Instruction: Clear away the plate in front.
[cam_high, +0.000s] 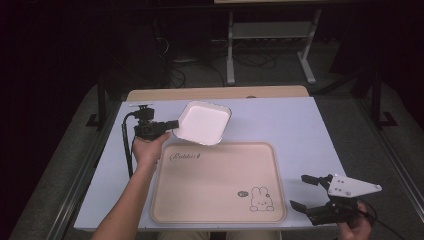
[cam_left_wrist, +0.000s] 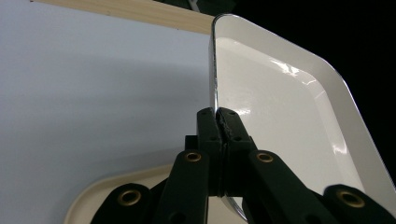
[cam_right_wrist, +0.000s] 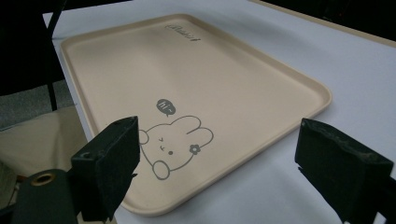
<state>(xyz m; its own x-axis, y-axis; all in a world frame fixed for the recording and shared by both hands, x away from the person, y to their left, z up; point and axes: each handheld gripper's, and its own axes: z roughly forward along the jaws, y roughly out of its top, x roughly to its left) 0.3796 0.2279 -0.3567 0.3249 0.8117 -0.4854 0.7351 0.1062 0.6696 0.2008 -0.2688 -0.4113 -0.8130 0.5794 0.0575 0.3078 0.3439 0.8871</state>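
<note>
A white table (cam_high: 310, 130) fills the middle of the high view, its top pale and matte, with a strip of light wood (cam_high: 215, 93) running along its far edge. Beyond it the room is dim: grey carpet, a tangle of dark cables (cam_high: 200, 65) on the floor, and the pale metal legs of a frame (cam_high: 270, 45) standing farther back. Black rails run down both sides of the table.

A beige tray (cam_high: 215, 200) lies flat on the near half of the table, printed with a small rabbit (cam_high: 261, 199) near its right corner and a line of script near its far left corner.

The left gripper (cam_high: 172, 125) holds a white rectangular dish (cam_high: 204, 122) by its left rim, with the dish over the table just beyond the tray's far left corner and tilted. In the left gripper view the two black jaws stand pressed together on the thin edge of the dish (cam_left_wrist: 289, 121), pinching it, and the glossy inside of the dish faces the right of that view.

The right gripper (cam_high: 304, 192) rests at the near right corner of the table, just beside the tray's right edge, with a grey three-cornered plate on top. Its jaws stand spread wide with nothing between them; in the right gripper view the tray (cam_right_wrist: 224, 65) and its rabbit (cam_right_wrist: 175, 142) lie ahead of them.
</note>
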